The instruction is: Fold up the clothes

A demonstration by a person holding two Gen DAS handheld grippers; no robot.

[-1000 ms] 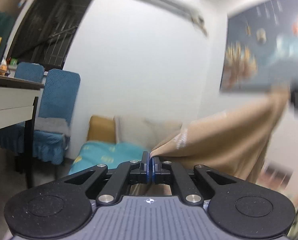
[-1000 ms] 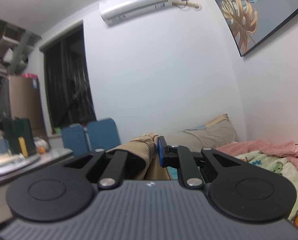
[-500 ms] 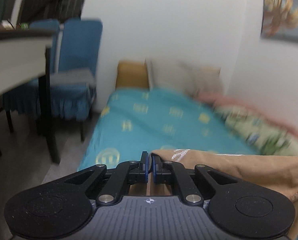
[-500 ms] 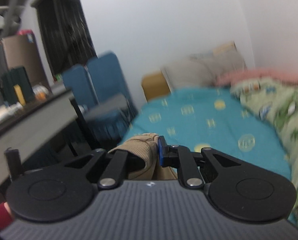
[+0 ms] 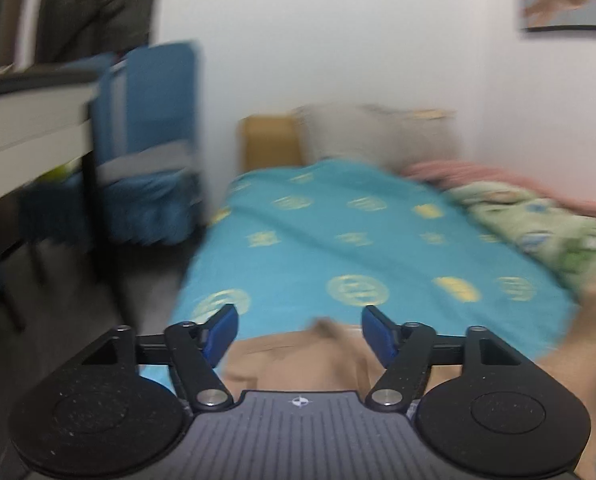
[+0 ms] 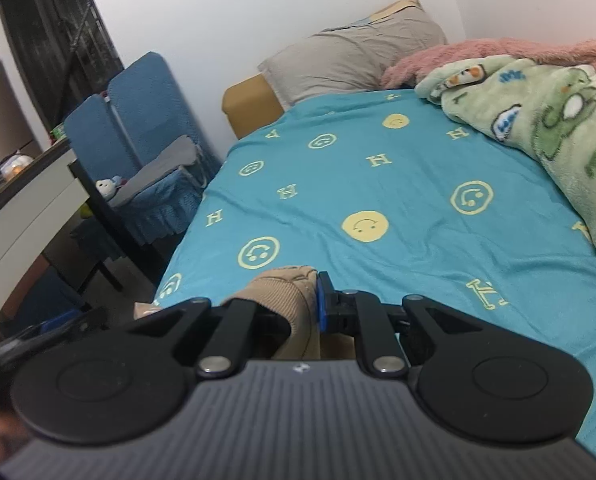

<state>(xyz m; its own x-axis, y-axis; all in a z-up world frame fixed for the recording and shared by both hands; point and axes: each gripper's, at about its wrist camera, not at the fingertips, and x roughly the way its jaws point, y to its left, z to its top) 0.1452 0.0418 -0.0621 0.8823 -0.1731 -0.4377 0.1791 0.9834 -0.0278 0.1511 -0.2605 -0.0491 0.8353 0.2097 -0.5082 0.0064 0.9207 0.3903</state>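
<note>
Left hand-held gripper spread above the tan garment; right hand-held gripper pinches its ribbed edge.

A home bedroom: a bed with smiley-print teal sheet, grey pillow, fleece blanket, 2 blue-covered chairs beside it.

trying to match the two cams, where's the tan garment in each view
Left wrist: tan garment lies bottom centre on the teal sheet, between the open left gripper.
Right wrist: bottom centre-left, bunched and clamped in the right gripper.
Shared landmark: grey pillow.
</note>
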